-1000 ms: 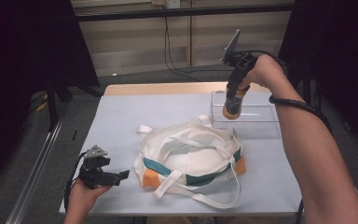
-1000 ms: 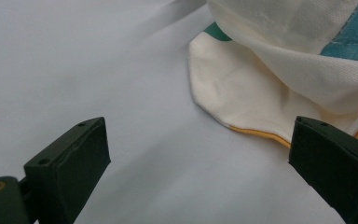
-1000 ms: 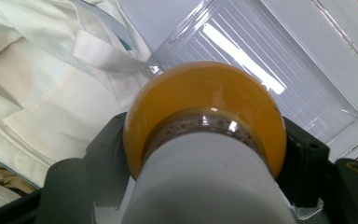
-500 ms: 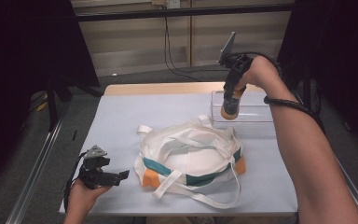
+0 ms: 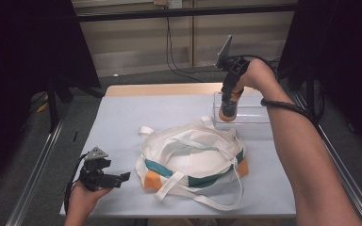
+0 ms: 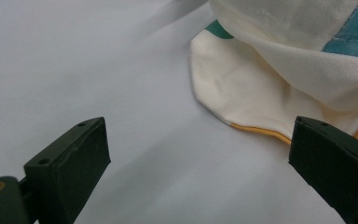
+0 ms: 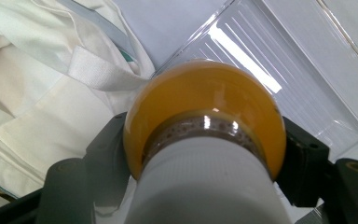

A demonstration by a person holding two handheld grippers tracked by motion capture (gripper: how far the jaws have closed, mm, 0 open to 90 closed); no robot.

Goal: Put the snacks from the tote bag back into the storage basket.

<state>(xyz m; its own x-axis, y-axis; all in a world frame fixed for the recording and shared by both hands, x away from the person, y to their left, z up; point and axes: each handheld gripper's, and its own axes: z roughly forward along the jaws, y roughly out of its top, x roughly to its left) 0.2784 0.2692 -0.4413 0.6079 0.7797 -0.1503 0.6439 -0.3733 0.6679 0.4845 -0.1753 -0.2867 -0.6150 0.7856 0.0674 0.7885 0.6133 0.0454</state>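
Right claw (image 5: pixel 228 104) grips orange bottle (image 7: pixel 205 119) above clear tray (image 5: pixel 259 115).

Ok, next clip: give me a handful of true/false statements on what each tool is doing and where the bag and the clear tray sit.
1. The right tool is shut on an orange bottle. True.
2. The bottle lies flat on the table. False: it is held up, over the clear tray.
3. The left tool is open, holding nothing. True; in the left gripper view its jaws stand wide apart.
4. The left tool grips the cloth bag. False: it is apart from the bag, near the table's front left corner.
5. The clear tray sits at the near left of the table. False: it is at the far right, beyond the bag.
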